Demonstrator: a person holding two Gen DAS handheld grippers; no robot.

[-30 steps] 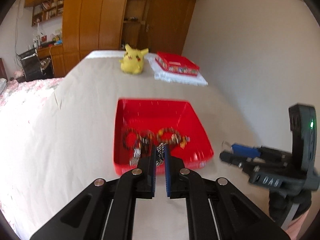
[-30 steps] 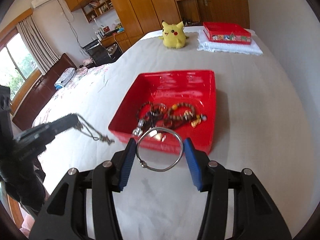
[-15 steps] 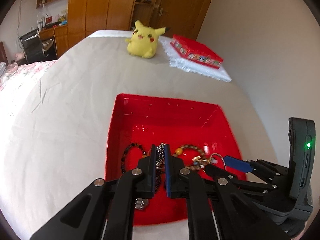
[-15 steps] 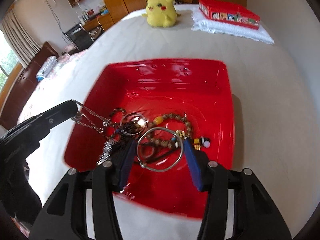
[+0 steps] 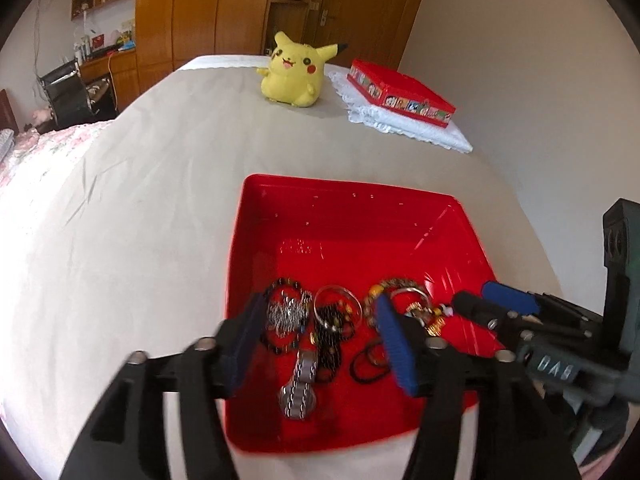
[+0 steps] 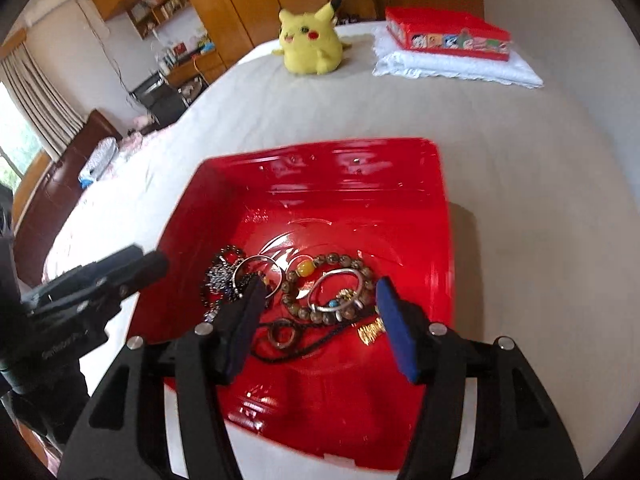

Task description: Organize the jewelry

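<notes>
A red plastic tray (image 5: 344,204) (image 6: 442,216) sits on the beige bed and holds several pieces of jewelry. A silver chain necklace (image 5: 287,312) (image 6: 219,278) lies bunched at the tray's left. A silver bangle (image 6: 336,286) rests on a brown bead bracelet (image 6: 336,258). A metal watch (image 5: 300,384) lies near the front. My left gripper (image 5: 318,320) is open and empty over the tray. My right gripper (image 6: 320,300) is open and empty just above the bangle; it also shows in the left wrist view (image 5: 484,304).
A yellow Pikachu plush (image 5: 296,70) (image 6: 310,40) sits at the far end of the bed. A red box (image 5: 400,94) (image 6: 448,34) lies on a folded white cloth (image 5: 412,128). Wooden wardrobes and a desk stand behind; a white wall runs along the right.
Both grippers opened over the tray. The chain necklace dropped from the left gripper and the silver bangle from the right one; both now lie in the tray.
</notes>
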